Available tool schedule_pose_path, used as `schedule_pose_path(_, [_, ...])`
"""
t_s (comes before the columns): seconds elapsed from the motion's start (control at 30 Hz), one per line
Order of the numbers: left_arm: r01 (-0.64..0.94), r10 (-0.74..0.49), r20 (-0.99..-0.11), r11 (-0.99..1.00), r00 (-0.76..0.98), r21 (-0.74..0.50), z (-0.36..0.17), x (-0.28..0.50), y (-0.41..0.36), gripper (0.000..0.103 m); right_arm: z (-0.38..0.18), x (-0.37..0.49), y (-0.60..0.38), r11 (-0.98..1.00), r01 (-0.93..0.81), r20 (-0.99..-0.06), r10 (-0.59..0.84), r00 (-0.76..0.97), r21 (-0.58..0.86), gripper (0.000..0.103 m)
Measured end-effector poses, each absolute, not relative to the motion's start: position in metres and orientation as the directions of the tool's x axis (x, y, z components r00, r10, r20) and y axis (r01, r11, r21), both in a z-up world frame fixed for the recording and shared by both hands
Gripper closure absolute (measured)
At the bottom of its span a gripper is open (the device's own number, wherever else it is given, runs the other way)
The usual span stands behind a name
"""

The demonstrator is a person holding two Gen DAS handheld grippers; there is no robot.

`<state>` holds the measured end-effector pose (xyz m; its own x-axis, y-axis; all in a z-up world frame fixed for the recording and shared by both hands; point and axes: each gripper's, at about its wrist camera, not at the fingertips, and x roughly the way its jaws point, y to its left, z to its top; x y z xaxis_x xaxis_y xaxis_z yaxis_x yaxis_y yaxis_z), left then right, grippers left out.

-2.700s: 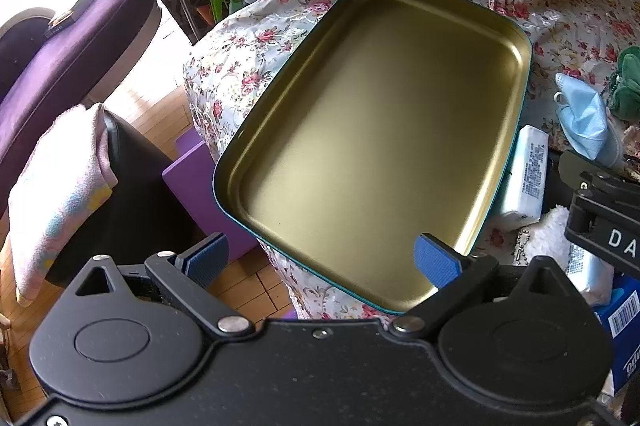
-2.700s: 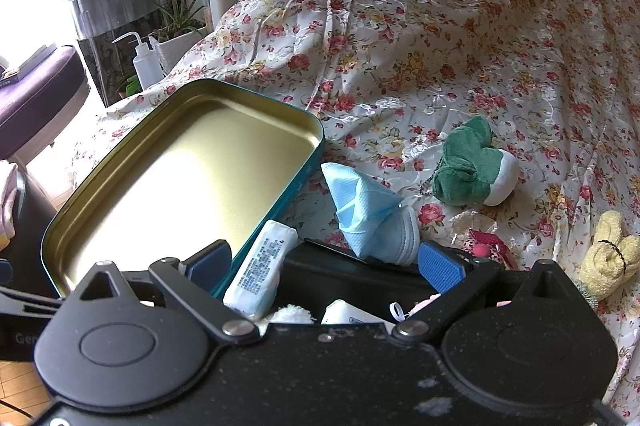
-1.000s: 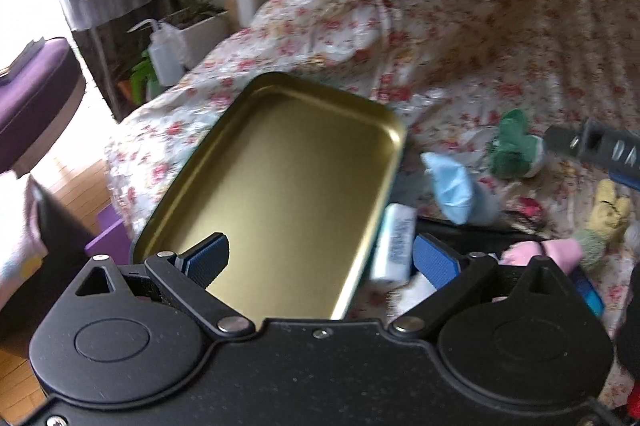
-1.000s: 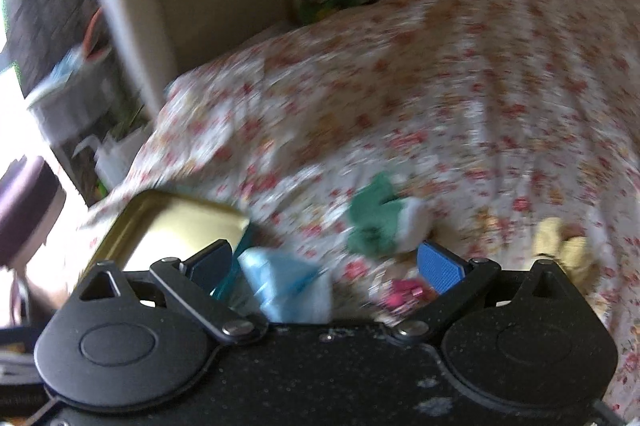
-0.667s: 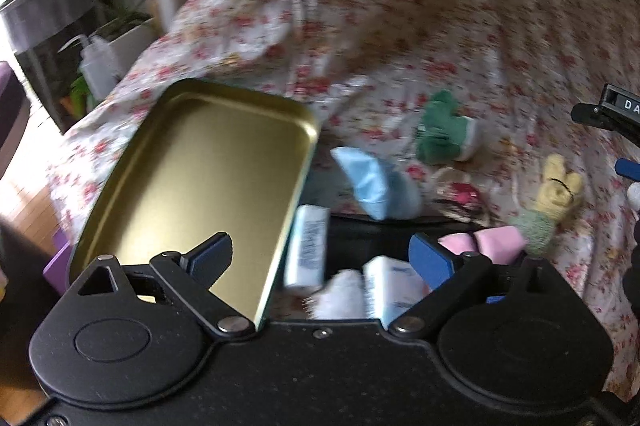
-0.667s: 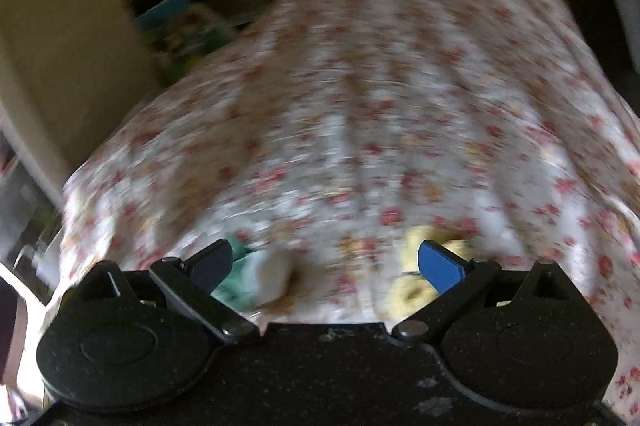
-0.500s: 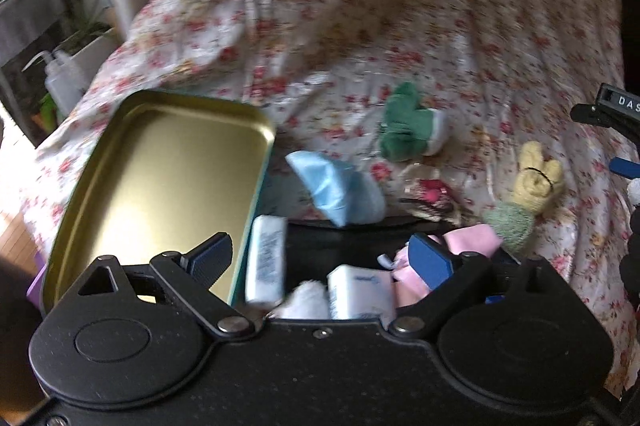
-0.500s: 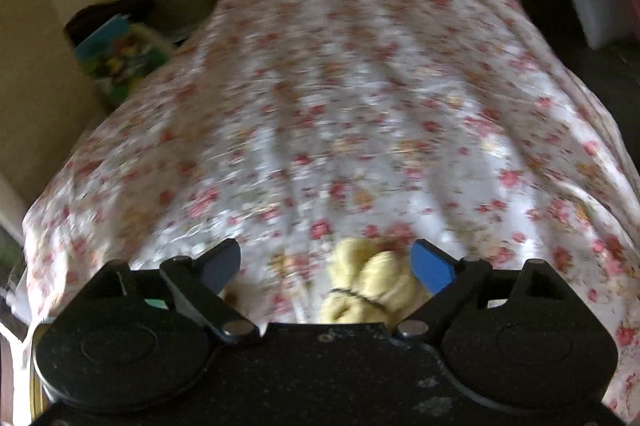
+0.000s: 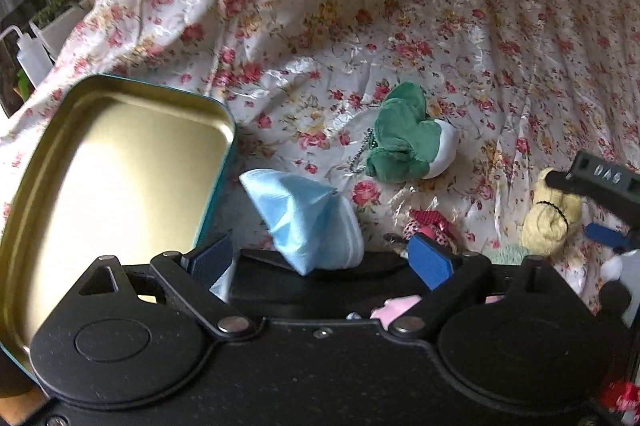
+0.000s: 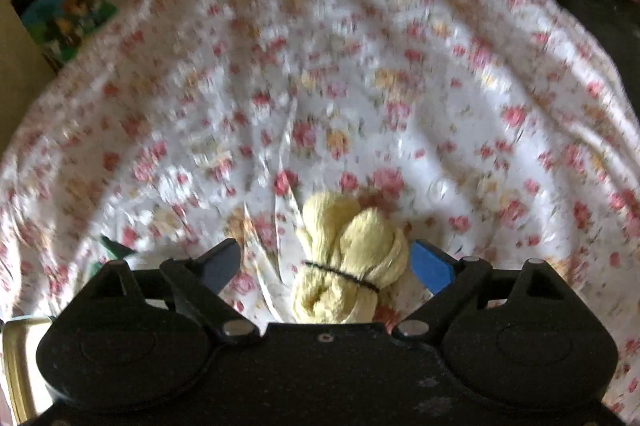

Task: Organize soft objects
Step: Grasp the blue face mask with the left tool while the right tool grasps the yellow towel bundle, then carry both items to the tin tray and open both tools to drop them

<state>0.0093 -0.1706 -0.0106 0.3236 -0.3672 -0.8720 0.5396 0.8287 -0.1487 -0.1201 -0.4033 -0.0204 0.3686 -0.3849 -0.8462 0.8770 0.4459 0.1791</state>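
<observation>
Right tongs (image 10: 326, 262) now lowered over yellow plush (image 10: 348, 254), spread wide around it, left tongs (image 9: 320, 258) wide, empty.

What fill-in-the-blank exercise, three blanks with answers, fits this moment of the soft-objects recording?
1. The yellow plush lies between the open fingers of the ____ gripper.
2. The gold inside of the tin tray holds ____.
3. The green plush rests on the ____ bedsheet.
4. The left gripper is ____.

Answers: right; nothing; floral; open

blurred: floral bedspread (image 10: 360, 66) | cut off: gold tin (image 9: 100, 186) | half-hidden: pink item (image 9: 394, 306)
</observation>
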Motion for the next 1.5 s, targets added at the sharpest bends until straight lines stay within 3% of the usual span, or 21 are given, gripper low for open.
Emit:
schedule_pose_path(0.07, [0.534,-0.361,-0.876,0.833,0.321,-0.148,-0.016,0.013,-0.177,0.012,-0.028,-0.117,-0.405,0.450,0.876,-0.868,-0.351,0.350,0.172,0.023])
schedule_pose_path(0.2, [0.531,-0.332,-0.885,0.839,0.327,-0.119,-0.027,0.019,-0.187,0.012,-0.041,-0.108,-0.404,0.468,0.880,-0.891,-0.360,0.276,0.084,0.030])
schedule_pose_path(0.27, [0.537,-0.318,-0.891,0.837,0.324,-0.104,-0.032,0.021,-0.191,0.012,-0.048,-0.103,-0.407,0.472,0.881,-0.902,-0.367,0.227,0.030,0.042])
schedule_pose_path(0.3, [0.540,-0.311,-0.894,0.836,0.324,-0.096,-0.035,0.022,-0.193,0.012,-0.052,-0.102,-0.407,0.473,0.881,-0.908,-0.360,0.212,0.018,0.042])
schedule_pose_path(0.37, [0.545,-0.294,-0.900,0.835,0.321,-0.078,-0.041,0.024,-0.196,0.012,-0.055,-0.104,-0.410,0.474,0.879,-0.917,-0.330,0.223,0.043,0.056])
schedule_pose_path(0.4, [0.549,-0.289,-0.905,0.832,0.311,-0.077,-0.044,0.025,-0.198,0.013,-0.055,-0.105,-0.410,0.474,0.878,-0.919,-0.317,0.235,0.061,0.057])
schedule_pose_path(0.47, [0.554,-0.290,-0.917,0.827,0.274,-0.096,-0.050,0.028,-0.199,0.030,-0.050,-0.108,-0.408,0.474,0.878,-0.910,-0.333,0.247,0.065,0.061])
schedule_pose_path(0.53, [0.545,-0.316,-0.924,0.824,0.215,-0.155,-0.056,0.033,-0.198,0.045,-0.044,-0.111,-0.407,0.473,0.878,-0.898,-0.350,0.266,0.075,0.062])
schedule_pose_path(0.67, [0.493,-0.365,-0.919,0.833,0.151,-0.250,-0.058,0.039,-0.191,0.058,-0.033,-0.116,-0.406,0.467,0.875,-0.871,-0.369,0.324,0.128,0.062])
schedule_pose_path(0.93, [0.520,-0.425,-0.879,0.812,0.216,-0.265,-0.024,0.030,-0.179,0.060,-0.012,-0.125,-0.400,0.476,0.848,-0.798,-0.405,0.446,0.232,0.062])
schedule_pose_path(1.17, [0.533,-0.433,-0.836,0.820,0.337,-0.209,0.015,0.026,-0.146,0.059,0.001,-0.124,-0.388,0.517,0.806,-0.744,-0.408,0.530,0.290,0.062])
schedule_pose_path(1.5, [0.386,-0.324,-0.850,0.909,0.416,-0.158,0.031,0.051,-0.063,0.059,0.017,-0.110,-0.348,0.643,0.708,-0.699,-0.363,0.617,0.292,0.062])
